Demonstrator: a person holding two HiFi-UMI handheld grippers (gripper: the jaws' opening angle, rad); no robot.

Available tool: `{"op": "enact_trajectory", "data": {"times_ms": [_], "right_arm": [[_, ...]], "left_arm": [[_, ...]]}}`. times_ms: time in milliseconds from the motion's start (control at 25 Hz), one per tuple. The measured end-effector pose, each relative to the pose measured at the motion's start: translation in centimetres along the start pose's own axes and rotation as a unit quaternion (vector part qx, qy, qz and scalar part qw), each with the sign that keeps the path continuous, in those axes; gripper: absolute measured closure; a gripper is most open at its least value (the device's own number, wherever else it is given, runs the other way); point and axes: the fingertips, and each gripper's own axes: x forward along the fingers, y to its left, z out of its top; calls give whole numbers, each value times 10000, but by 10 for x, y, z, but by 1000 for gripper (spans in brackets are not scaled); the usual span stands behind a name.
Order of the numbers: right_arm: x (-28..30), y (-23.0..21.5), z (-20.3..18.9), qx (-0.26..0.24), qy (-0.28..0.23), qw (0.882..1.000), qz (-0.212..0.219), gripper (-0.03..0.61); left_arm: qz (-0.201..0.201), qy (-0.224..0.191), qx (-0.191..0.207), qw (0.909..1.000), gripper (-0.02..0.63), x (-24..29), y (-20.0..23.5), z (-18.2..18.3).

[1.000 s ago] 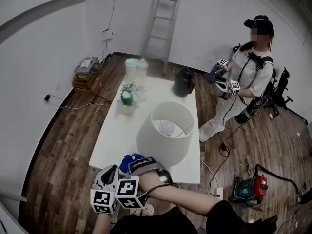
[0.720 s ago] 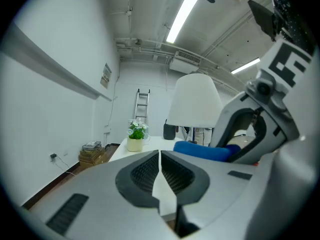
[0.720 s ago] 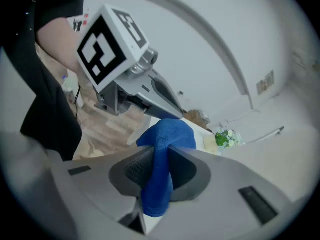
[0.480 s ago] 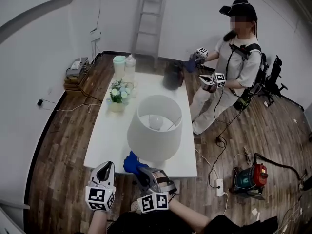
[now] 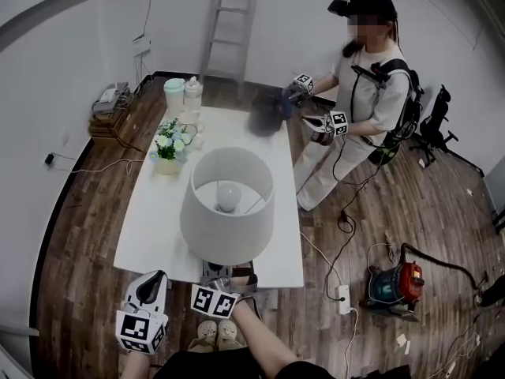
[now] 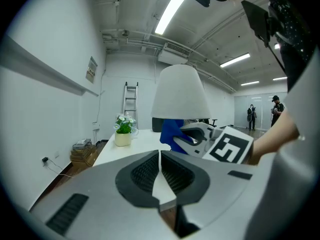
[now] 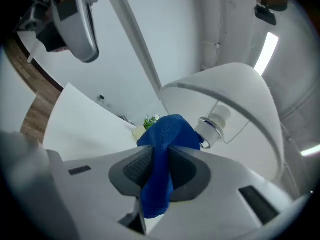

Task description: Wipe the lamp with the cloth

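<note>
we pinch the blue cloth (image 7: 167, 131) in our right tongs (image 7: 159, 170), just under the white lampshade (image 7: 240, 94); left tongs (image 6: 160, 173) closed, empty, farther off.

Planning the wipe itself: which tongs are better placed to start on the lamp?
Right. The right tongs are clamped on the blue cloth, close under the shade of the lamp. The left tongs are shut, empty, and sit farther back.

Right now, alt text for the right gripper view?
The right gripper is shut on a blue cloth, bunched between its jaws, in front of the open white lampshade and its bulb fitting. A white table lies behind.
</note>
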Motion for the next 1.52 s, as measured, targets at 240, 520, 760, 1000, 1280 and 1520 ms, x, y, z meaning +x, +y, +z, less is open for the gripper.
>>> {"op": "enact_trajectory", "data": {"times_ms": [240,520,760,1000,1280,1520], "right_arm": [[25,32,-15,172,623,9964,556,502],[6,80,-28,226,718,9763,2029,502],[-42,28,-5,420,-610,9849,1563,502],[-45,-41,-38,1013,-710,9893,772,502],[-5,-41,-41,1243,-877,9831,1019,502],[-13,-12,-69,935,-621,9739,1975,502]], "left_arm": [[-6,-3,-159,9999,595,0,-4,-1],[33,15,-147,9999,595,5,1,-2],[-193,31,-64,9998,595,22,-6,1],[-388,129,113,9991,595,33,-18,3],[-493,386,246,9977,595,40,-29,-9],[-364,439,172,9982,595,45,-28,-14]]}}
